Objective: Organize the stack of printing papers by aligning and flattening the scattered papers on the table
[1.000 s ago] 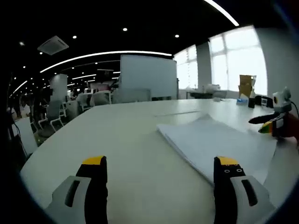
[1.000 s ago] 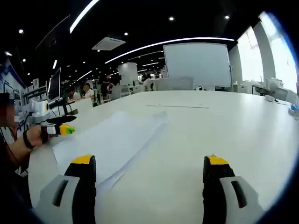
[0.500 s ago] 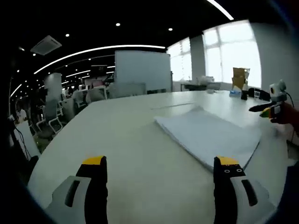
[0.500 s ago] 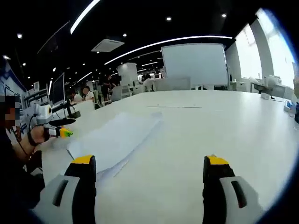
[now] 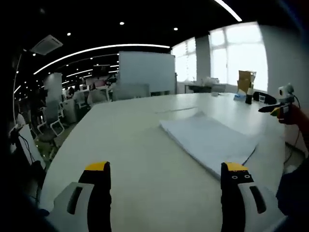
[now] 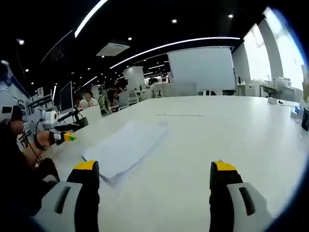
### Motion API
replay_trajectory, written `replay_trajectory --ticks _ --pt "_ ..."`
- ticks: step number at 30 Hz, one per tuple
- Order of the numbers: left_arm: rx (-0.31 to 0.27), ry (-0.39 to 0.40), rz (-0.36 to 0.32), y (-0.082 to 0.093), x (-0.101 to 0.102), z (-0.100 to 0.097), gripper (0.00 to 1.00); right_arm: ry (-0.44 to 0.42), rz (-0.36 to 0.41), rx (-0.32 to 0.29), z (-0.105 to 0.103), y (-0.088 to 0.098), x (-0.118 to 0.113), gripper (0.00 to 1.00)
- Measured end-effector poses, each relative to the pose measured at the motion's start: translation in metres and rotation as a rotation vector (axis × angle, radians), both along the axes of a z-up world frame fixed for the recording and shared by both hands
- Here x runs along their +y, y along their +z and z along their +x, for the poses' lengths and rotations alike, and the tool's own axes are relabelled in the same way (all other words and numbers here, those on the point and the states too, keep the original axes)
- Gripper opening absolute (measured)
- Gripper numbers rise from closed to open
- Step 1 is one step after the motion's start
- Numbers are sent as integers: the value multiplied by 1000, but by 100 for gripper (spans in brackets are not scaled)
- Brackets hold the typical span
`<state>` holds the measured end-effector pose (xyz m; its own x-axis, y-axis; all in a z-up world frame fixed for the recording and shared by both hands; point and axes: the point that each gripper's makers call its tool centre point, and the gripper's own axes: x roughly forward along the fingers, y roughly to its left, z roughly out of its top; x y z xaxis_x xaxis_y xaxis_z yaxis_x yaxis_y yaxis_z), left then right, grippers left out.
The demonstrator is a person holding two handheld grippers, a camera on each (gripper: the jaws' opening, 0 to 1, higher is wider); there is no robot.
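A flat stack of white printing papers point(image 5: 211, 140) lies on the big white table point(image 5: 125, 145), right of centre in the left gripper view. My left gripper point(image 5: 165, 166) is open, held back from the stack's near corner with nothing between its jaws. In the right gripper view the same stack point(image 6: 128, 146) lies left of centre, its edges slightly uneven. My right gripper point(image 6: 154, 166) is open and empty, short of the stack. The right gripper point(image 5: 275, 109) shows at the far right of the left gripper view, and the left gripper point(image 6: 62, 137) at the left of the right gripper view, both off the paper.
A whiteboard point(image 5: 146, 71) stands past the table's far end. Office chairs point(image 5: 54, 122) line the left side. A cardboard box point(image 5: 245, 82) and small items sit near bright windows. The person's sleeve point(image 6: 19, 179) fills the lower left of the right gripper view.
Both grippers have drawn back and apart from the paper stack, which looks smaller now. The stack itself has not shifted on the table.
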<state>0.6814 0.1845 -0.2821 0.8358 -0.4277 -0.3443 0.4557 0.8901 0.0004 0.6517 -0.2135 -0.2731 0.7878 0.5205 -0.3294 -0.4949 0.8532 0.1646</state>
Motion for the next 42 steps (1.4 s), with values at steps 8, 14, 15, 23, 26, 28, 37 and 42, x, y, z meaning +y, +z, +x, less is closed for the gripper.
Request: replay_trajectory --ticks 8,14,15,23,26,28,37,42 --pt "15 -7 -9 4 3 -6 97 9 -42 25 -7 -5 -4 90" --pt "24 -8 -4 3 6 -8 97 8 -66 30 -9 -4 -6 90" --pt "24 -9 -4 3 6 -8 97 10 -71 28 -10 -2 -6 90" --pt "29 -22 7 8 6 -11 97 8 -100 20 -10 3 -7 90" --pt "33 -26 7 11 6 -12 97 10 -104 24 -10 3 -6 90" --pt "37 -28 4 12 6 -12 97 10 -113 24 -9 3 -6 90" --pt "46 -32 4 12 5 -15 97 16 -132 34 -8 0 -5 90" --pt "64 -27 6 10 5 -15 97 17 -136 42 -8 -2 -5 90"
